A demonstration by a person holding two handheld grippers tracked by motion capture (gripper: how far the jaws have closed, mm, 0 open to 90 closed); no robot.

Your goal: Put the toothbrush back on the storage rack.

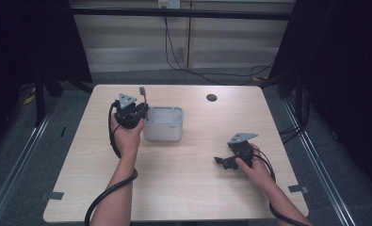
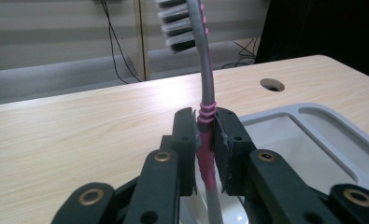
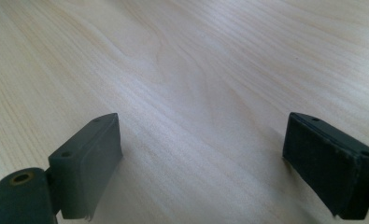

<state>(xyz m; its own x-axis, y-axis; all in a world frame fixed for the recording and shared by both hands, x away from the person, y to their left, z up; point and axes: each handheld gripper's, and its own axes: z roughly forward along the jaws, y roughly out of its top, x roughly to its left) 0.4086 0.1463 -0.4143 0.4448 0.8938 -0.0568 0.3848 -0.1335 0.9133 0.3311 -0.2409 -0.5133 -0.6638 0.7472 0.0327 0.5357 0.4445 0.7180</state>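
A grey-and-pink plastic toothbrush (image 2: 206,116) is clamped upright in the left gripper (image 2: 205,140) over the grey plastic organiser tray (image 1: 164,123); bristles are seen in the left gripper view. The right gripper (image 3: 203,158) is held with jaws apart, low over the pale wooden surface (image 1: 193,179). Cables (image 1: 183,56) are trailed behind.

The desk (image 1: 183,188) is a pale wood-grain top with rounded corners, standing on a grey floor. A round dark cable hole (image 1: 211,98) is set into it near the far edge, right of the middle. A grey plastic container (image 1: 164,124) with separate compartments stands on it toward the far left, well apart from the hole.
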